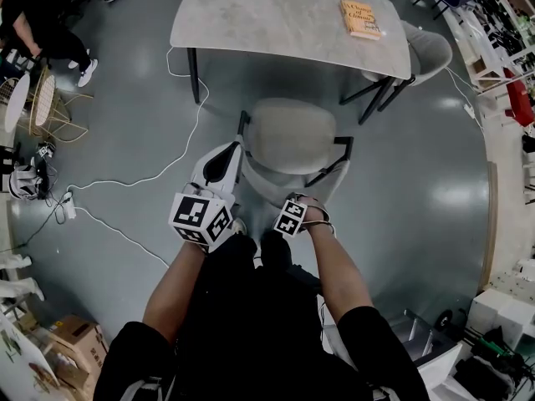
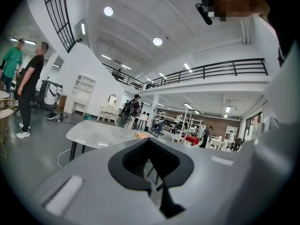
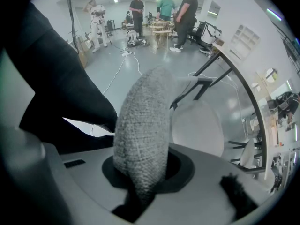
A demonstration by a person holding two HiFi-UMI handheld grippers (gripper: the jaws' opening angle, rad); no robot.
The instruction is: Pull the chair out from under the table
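1. Check the grip. Your right gripper (image 1: 310, 206) points steeply down, and its jaws pinch the top edge of the chair's fabric backrest (image 3: 140, 121). The fabric fills the gap between them. The jaws of your left gripper (image 1: 223, 159) appear pressed together with nothing between them. They point about level, just left of the backrest and not on it.

2. Locate the load. The chair (image 1: 292, 136) stands directly ahead of and below the right jaws, with its seat on the far side of them. The counter (image 1: 276, 23) lies beyond the seat, and a strip of floor shows between the two. The chair therefore looks largely clear of the counter already, so only a short pull seems to be left.

3. Pull straight back towards your body, in line with the right jaws. A one-sided grip tends to swing the chair, and the right jaws sit to the right of the backrest's middle. If it yaws, steady the left end of the backrest with the left gripper.

4. Draw level, not upward. Lifting at the backrest would probably tip the chair onto its rear legs or slip the fabric out of the jaws.

5. Watch the white cable (image 1: 180, 153) on the floor to the left of the left jaws. It may snag a chair leg.

6. Do not release the right jaws until the chair stands at rest.
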